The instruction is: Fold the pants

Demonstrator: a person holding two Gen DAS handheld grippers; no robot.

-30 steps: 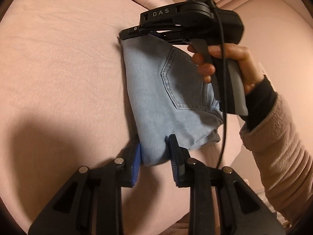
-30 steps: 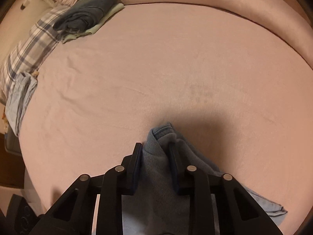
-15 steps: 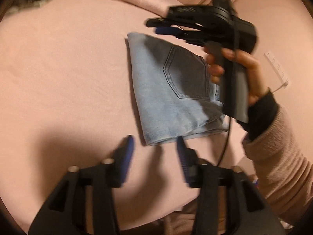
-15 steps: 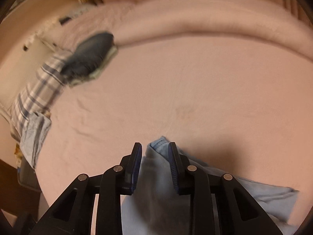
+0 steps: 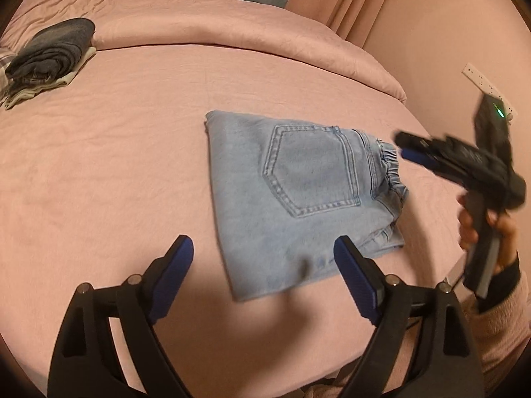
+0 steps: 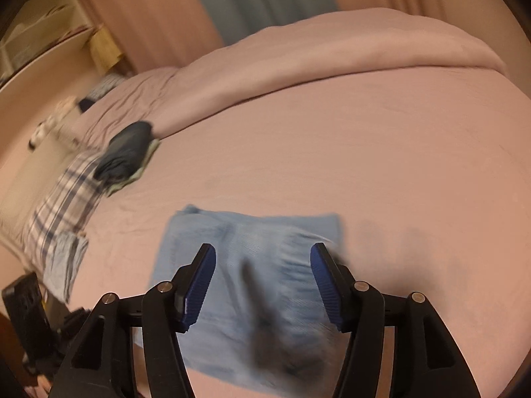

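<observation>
- Pants [image 5: 298,199] are laid on the pink bed [image 5: 116,165] as a folded denim rectangle, back pocket up.
- Judged soft, limp, moderately heavy; best gripped at a corner or folded edge through all layers.
- Left gripper [image 5: 264,262]: jaws have just been opening, now spread wide above the near edge, nothing clamped.
- Right gripper [image 6: 264,285]: jaws have just been opening, parted over the denim, nothing held.

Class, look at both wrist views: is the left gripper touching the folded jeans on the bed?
Apart. In the left wrist view the left gripper, jaws just opened wide, hangs above the folded jeans, nothing pressed between its pads.
</observation>
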